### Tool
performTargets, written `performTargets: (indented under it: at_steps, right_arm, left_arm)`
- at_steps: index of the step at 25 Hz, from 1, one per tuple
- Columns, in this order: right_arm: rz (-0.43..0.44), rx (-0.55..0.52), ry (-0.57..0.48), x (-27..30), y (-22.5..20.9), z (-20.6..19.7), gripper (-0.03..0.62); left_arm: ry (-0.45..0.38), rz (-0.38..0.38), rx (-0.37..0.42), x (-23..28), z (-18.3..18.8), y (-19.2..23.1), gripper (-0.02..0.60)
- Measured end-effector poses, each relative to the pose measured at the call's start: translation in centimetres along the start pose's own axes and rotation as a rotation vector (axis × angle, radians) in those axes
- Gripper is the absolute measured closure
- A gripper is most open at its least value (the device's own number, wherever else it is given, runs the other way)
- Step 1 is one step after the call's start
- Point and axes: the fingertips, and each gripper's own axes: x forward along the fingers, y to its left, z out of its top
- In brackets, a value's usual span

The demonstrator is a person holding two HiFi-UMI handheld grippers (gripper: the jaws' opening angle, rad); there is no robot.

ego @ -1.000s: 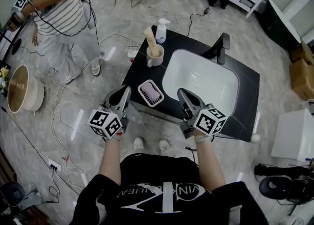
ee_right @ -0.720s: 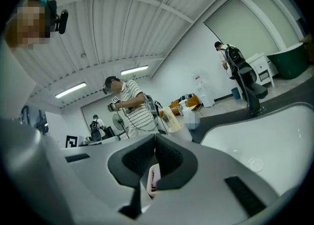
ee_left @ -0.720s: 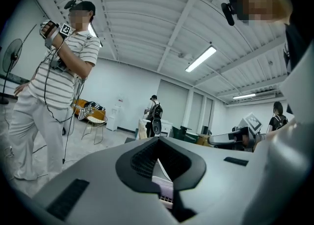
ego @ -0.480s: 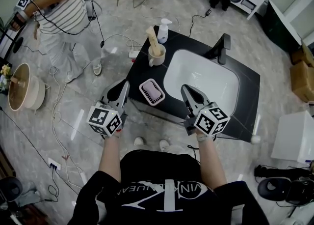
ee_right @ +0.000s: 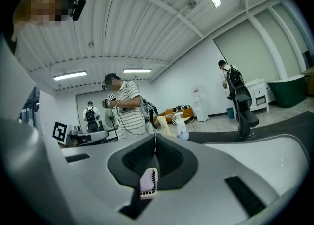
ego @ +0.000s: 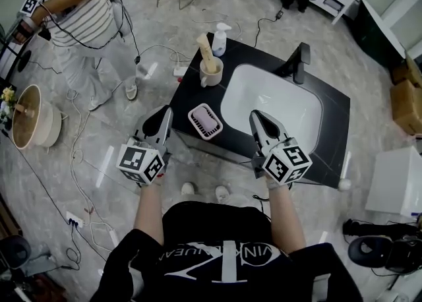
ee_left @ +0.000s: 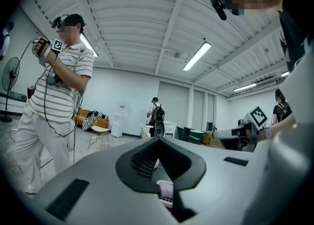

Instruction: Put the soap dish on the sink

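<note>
The soap dish (ego: 205,122), white and slatted with a pink soap in it, sits on the black counter (ego: 188,93) left of the white sink basin (ego: 271,106). My left gripper (ego: 166,113) hangs just left of the dish, off the counter's edge, jaws together and holding nothing. My right gripper (ego: 256,117) is over the basin's near rim to the dish's right, also shut and empty. In the left gripper view the dish (ee_left: 166,193) shows low through the opening behind the closed tips (ee_left: 158,139). It shows the same way (ee_right: 148,182) in the right gripper view (ee_right: 155,138).
A black faucet (ego: 298,63) stands at the basin's far side. A cup with a brush (ego: 209,73) and a pump bottle (ego: 217,40) stand on the counter's far left corner. A person in a striped shirt (ego: 79,10) stands at the left, with cables on the floor.
Both grippers have risen a little and rolled slightly. The soap dish has stayed where it was on the counter.
</note>
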Motion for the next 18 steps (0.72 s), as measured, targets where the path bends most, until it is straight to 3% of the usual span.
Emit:
performTargets:
  at_steps: [18]
  right_arm:
    - [-0.050,-0.066,0.012,-0.4,-0.2,-1.3,0.568]
  left_arm:
    - [0.023,-0.006,-0.018,-0.3,-1.4,0.2,0.568]
